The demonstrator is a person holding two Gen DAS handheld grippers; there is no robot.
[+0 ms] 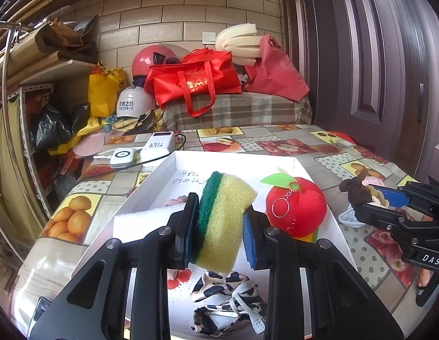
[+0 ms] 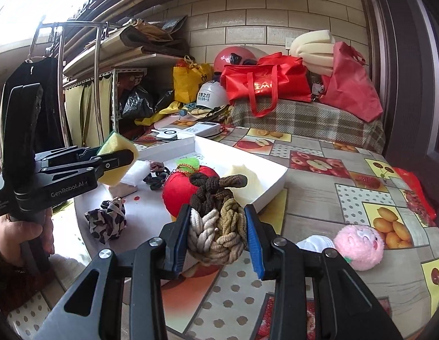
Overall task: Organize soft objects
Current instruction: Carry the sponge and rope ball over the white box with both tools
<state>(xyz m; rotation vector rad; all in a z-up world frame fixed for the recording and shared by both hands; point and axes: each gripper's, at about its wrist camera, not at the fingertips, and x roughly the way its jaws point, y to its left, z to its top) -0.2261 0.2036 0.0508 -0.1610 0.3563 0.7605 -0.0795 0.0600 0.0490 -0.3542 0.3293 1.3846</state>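
My left gripper (image 1: 221,226) is shut on a yellow sponge with a green scouring side (image 1: 222,221), held above the white tray (image 1: 168,167). In the right wrist view that left gripper (image 2: 117,164) shows at the left with the sponge (image 2: 117,153), a hand on its handle. My right gripper (image 2: 218,226) is shut on a braided knot of brown, beige and tan cord (image 2: 216,221), just off the tray's near right corner. In the left wrist view the right gripper (image 1: 369,201) holds the knot (image 1: 358,189) at the right. A red plush apple (image 1: 296,206) with a key ring sits in the tray.
A black-and-white patterned cloth (image 1: 230,303) and a white foam block (image 1: 140,221) lie in the tray. On the fruit-print tablecloth (image 2: 333,198) right of the tray rest a pink plush ball (image 2: 358,246) and a white soft item (image 2: 316,242). Power banks (image 1: 160,144) and bags crowd the back.
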